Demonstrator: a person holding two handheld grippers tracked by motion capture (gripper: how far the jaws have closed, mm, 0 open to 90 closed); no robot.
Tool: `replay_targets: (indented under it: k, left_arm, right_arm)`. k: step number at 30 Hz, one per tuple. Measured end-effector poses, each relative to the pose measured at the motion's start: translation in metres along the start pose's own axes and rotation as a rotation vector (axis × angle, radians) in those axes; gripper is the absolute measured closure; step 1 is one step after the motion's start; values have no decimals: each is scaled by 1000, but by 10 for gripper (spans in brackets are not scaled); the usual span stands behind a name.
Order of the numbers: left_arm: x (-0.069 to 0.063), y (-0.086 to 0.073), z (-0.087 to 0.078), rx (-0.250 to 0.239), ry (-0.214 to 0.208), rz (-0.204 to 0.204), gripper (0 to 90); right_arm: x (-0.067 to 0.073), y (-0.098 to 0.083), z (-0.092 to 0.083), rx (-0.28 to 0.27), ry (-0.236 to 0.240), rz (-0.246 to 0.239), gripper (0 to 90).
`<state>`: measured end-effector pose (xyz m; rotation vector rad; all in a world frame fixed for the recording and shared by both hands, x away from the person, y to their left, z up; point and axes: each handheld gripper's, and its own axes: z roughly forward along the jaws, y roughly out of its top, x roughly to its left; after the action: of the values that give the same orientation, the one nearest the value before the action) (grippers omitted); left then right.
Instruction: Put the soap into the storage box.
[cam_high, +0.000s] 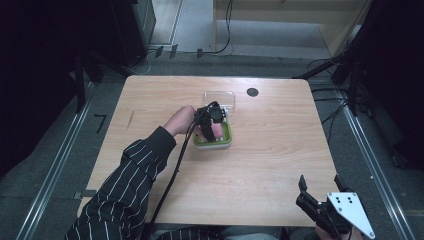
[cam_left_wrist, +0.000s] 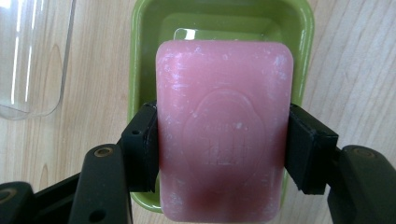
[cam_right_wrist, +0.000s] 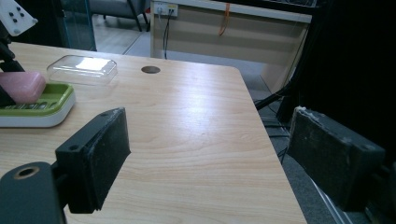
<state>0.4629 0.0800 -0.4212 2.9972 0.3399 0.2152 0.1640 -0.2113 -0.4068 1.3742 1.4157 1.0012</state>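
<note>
A pink bar of soap (cam_left_wrist: 223, 126) is clamped between the two black pads of my left gripper (cam_left_wrist: 223, 149), just above a green soap dish (cam_left_wrist: 140, 56). From above, that gripper (cam_high: 210, 125) hangs over the dish (cam_high: 226, 140) near the table's middle, the soap (cam_high: 217, 132) pink beneath it. In the right gripper view the soap (cam_right_wrist: 22, 86) rests at the dish (cam_right_wrist: 51, 105) at far left. My right gripper (cam_right_wrist: 205, 154) stands open and empty at the table's near right corner (cam_high: 320, 187).
A clear plastic lid (cam_high: 220, 97) lies just behind the dish; it also appears as the lid (cam_right_wrist: 83, 69) and the lid (cam_left_wrist: 32, 51). A round dark hole (cam_high: 252, 92) sits in the tabletop farther back. The table edge (cam_right_wrist: 275, 154) drops off to the right.
</note>
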Motion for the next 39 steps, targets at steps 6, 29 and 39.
replay_targets:
  k: [6,29,39]
  left_arm:
    - [1,0,4,3,-1,14,385]
    - [4,0,13,0,-12,16,383]
    - [4,-1,14,-5,-20,4,382]
  right_arm:
    - [0,0,0,1,1,-1,127]
    - [1,0,0,0,1,-1,127]
    - [0,0,0,-1,0,-1,127]
